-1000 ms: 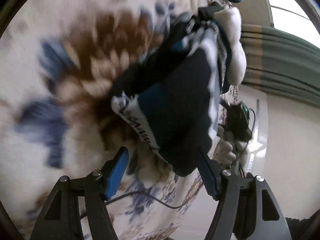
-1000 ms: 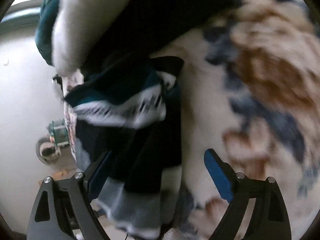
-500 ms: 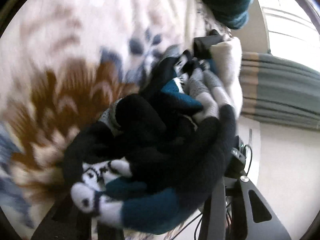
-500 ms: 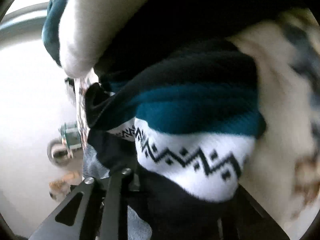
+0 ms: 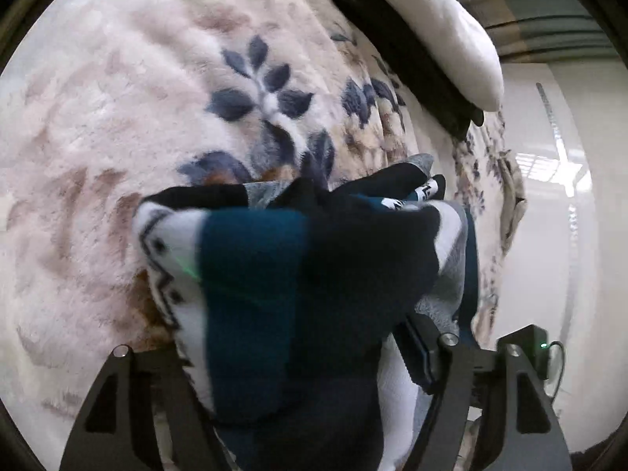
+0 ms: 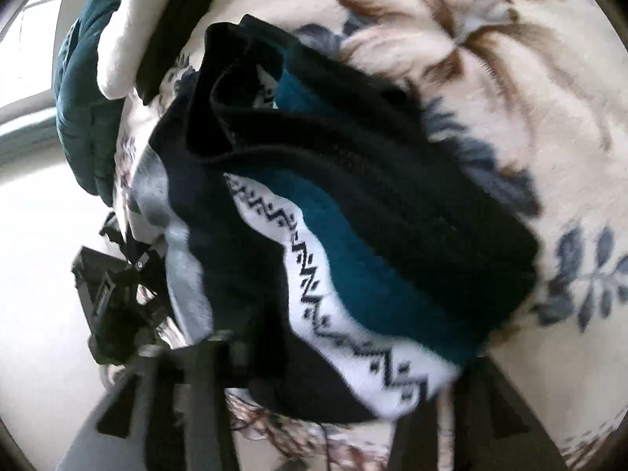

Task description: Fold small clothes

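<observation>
- The knitted garment (image 5: pixel 274 294), banded in teal, black and white with a zigzag trim, is lying bunched near the edge of the bed, on a floral fleece blanket (image 5: pixel 117 117); judging by the task, it is being gathered there for folding.
- The left gripper (image 5: pixel 298 361) is straddling the bundle: its jaws have just been opening and are standing fairly wide with cloth between them, but whether the pads are pressing on it cannot be told.
- The right gripper (image 6: pixel 314 384) is blurred and largely buried under the knit; its jaws have also just been opening with fabric between them, and their grip cannot be told.
- A white pillow (image 5: pixel 439 31) is lying toward the far edge of the bed.
- No container is showing in either view.
</observation>
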Available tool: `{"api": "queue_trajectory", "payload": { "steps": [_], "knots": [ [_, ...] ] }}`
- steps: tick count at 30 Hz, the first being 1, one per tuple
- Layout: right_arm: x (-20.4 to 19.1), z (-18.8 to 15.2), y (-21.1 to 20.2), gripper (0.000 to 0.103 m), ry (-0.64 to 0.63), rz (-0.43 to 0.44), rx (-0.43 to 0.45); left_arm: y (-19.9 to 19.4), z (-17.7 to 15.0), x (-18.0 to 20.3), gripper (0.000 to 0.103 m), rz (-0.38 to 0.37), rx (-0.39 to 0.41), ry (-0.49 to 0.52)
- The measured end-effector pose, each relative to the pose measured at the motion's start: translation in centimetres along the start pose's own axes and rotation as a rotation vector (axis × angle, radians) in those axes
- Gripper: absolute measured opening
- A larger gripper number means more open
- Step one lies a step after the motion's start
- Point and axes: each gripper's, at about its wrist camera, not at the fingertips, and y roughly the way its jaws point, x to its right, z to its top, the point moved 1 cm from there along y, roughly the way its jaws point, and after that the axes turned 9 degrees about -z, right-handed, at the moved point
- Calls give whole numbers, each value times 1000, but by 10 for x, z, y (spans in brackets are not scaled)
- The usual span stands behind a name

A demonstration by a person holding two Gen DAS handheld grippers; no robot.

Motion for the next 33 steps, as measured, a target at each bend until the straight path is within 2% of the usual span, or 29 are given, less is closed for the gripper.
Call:
{"api": "queue_trajectory", "payload": {
  "steps": [4, 6, 7, 9, 11, 12, 14, 16, 17, 18, 19, 20, 25, 27, 30, 33],
  "knots": [
    [8, 4, -34, 60, -50, -66, 16, -24, -13, 20, 69, 54, 104, -21],
    [9, 5, -57, 60, -65, -121, 31, -41, -29, 26, 69, 109, 166, -26],
    [8, 6, -65, 60, -68, -136, 47, -53, -40, 30, 69, 160, 201, -25],
    [8, 25, -88, 60, -79, -182, 87, -68, -56, 23, 69, 240, 242, -28],
    [-7, 45, -99, 62, -114, -193, 138, -73, -77, 8, 69, 331, 247, -49],
    [-14, 57, -100, 67, -149, -196, 155, -70, -88, -6, 69, 361, 231, -69],
    [-34, 81, -93, 67, -221, -207, 169, -50, -105, -41, 69, 419, 168, -147],
    [-58, 107, -75, 67, -290, -192, 156, -34, -111, -64, 69, 404, 132, -190],
    [-70, 118, -63, 67, -336, -184, 126, -30, -111, -69, 73, 404, 149, -173],
    [-80, 126, -53, 62, -362, -193, 106, -27, -110, -70, 81, 395, 154, -166],
    [-89, 131, -49, 26, -390, -198, 107, -22, -106, -72, 98, 357, 151, -168],
    [-99, 136, -47, 5, -417, -246, 126, -19, -104, -72, 103, 337, 150, -170],
    [-131, 139, -75, 6, -510, -293, 260, 1, -93, -69, 103, 431, 182, -224],
    [-135, 143, -87, 6, -516, -302, 289, 10, -85, -66, 103, 451, 163, -256],
    [-128, 153, -98, 6, -488, -332, 309, 1, -80, -61, 102, 412, 167, -302],
    [-118, 162, -89, 6, -456, -369, 266, -35, -78, -48, 100, 300, 265, -341]
  ]
}}
